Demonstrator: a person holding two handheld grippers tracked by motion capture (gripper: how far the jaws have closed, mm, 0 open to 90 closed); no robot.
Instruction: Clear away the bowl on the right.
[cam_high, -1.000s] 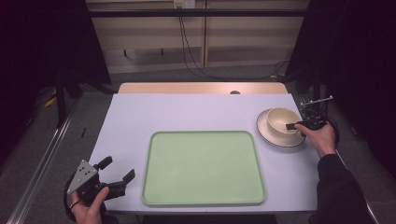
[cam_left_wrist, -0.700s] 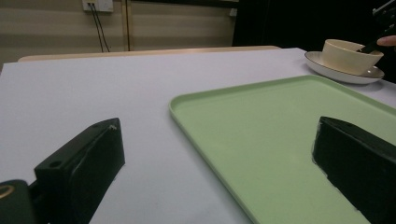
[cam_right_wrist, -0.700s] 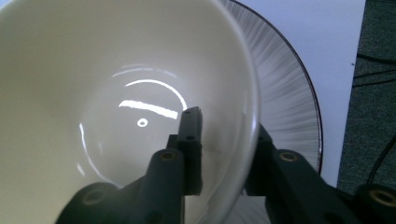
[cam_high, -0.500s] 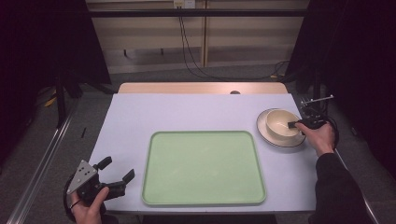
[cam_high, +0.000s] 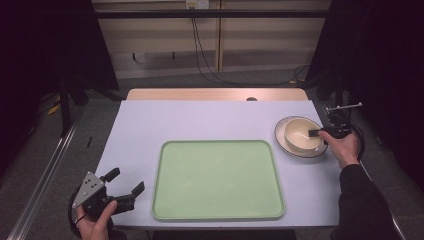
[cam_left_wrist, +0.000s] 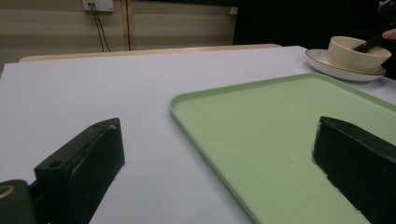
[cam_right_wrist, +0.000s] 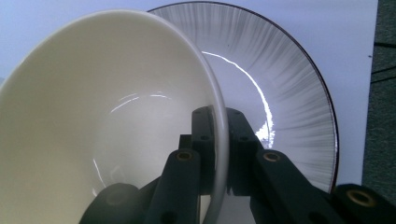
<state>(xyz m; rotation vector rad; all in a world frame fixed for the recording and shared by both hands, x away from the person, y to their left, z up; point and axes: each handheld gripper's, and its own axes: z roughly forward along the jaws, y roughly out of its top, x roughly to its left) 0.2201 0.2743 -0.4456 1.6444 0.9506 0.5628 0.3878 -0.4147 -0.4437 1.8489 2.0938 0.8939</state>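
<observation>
Gripping the cream bowl (cam_high: 302, 135) by its rim at 3 o'clock on the bench (cam_high: 200, 120), the right claw (cam_high: 316, 133) has just been closed; a straight lift off the plate (cam_high: 281, 141) is probably needed next, left claw (cam_high: 122, 184) left wide.

Your left claw (cam_high: 124, 189) is black, with blocky jaws, a grey three-cornered plate on top and a dark cable. Your right claw (cam_high: 317, 133) is black too, brass-ringed screw holes along its arms. Your right sleeve (cam_high: 362, 202) is black.
</observation>
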